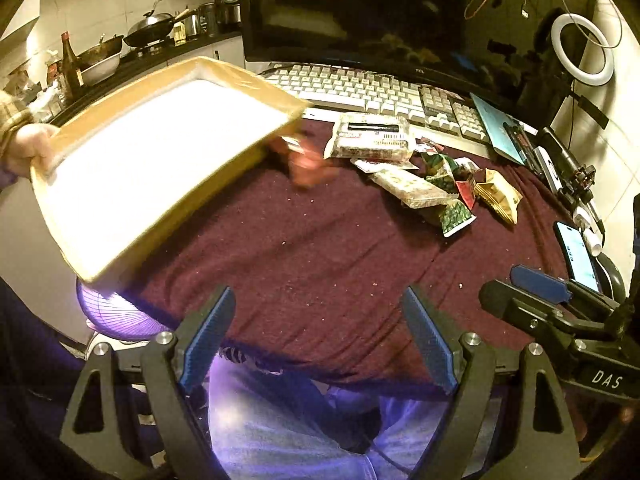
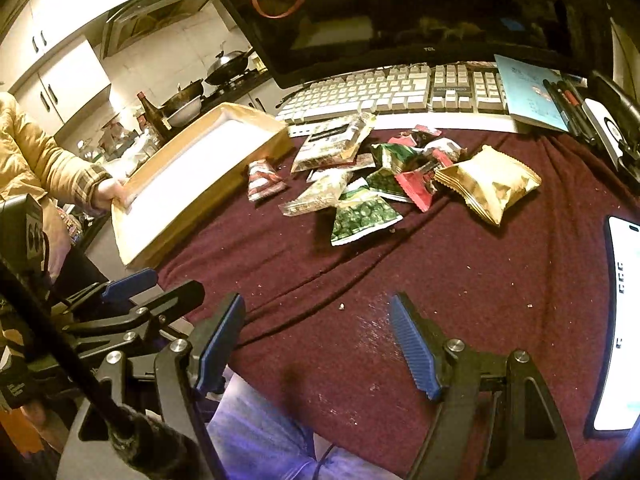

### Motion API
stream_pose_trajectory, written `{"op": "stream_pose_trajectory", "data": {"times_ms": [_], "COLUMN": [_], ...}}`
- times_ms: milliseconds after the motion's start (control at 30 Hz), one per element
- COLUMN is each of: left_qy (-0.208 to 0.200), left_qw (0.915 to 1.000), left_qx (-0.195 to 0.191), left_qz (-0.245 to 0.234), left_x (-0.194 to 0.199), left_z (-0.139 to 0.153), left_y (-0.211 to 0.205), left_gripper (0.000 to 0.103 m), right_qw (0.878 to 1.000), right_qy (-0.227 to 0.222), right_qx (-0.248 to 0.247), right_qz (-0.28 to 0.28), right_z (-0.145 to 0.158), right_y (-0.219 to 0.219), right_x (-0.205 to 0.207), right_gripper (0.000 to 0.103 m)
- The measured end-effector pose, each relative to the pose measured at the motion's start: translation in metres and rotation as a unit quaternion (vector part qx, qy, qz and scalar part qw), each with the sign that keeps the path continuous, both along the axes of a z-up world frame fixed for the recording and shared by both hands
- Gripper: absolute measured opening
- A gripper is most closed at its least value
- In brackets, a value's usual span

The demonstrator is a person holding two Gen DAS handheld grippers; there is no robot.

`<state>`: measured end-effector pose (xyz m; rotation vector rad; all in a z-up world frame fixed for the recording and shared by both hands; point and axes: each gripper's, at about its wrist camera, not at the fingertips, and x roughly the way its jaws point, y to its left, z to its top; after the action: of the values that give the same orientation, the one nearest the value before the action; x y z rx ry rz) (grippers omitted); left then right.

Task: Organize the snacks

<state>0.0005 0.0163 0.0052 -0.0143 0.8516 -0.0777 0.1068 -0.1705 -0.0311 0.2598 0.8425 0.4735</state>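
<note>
A pile of snack packets lies on the maroon cloth in front of the keyboard. It includes a gold packet, green packets and a red-and-white packet. A shallow tan cardboard tray with a white inside is held tilted at the table's left edge by another person's hand. My left gripper is open and empty at the near edge. My right gripper is open and empty beside it.
A keyboard and a dark monitor stand behind the snacks. A blue booklet with pens lies at back right. A lit phone lies at the right edge. A kitchen counter with pans is at far left.
</note>
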Motion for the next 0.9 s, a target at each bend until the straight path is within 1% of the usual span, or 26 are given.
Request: {"op": "stream_pose_trajectory", "data": {"times_ms": [200,267,400,567,900], "left_qy": [0.004,0.008,-0.001,-0.013,-0.011], "left_qw": [1.0000,0.9998,0.9999,0.9995,0.9991], "left_qx": [-0.004,-0.012,-0.004,-0.025,-0.038], "left_qz": [0.000,-0.011,-0.011,-0.017,-0.016], "left_x": [0.003,0.003,0.001,-0.003,0.003], "left_z": [-0.001,-0.001,0.003,0.009,0.009], "left_y": [-0.001,-0.003,-0.006,0.000,0.000], "left_gripper": [0.085,0.085,0.085,0.085,0.085], "right_qw": [1.000,1.000,1.000,1.000,1.000], "right_qy": [-0.004,-0.006,-0.006,-0.019,-0.016], "right_qx": [0.002,0.002,0.003,0.005,0.014], "right_qz": [0.002,0.000,-0.004,-0.012,-0.017], "right_z": [0.002,0.003,0.004,0.011,0.009], "right_y": [-0.001,-0.001,-0.003,-0.009,-0.012], "right_x": [0.001,0.000,0.000,-0.003,0.004], "right_gripper": [0.075,0.075,0.075,0.075,0.075]}}
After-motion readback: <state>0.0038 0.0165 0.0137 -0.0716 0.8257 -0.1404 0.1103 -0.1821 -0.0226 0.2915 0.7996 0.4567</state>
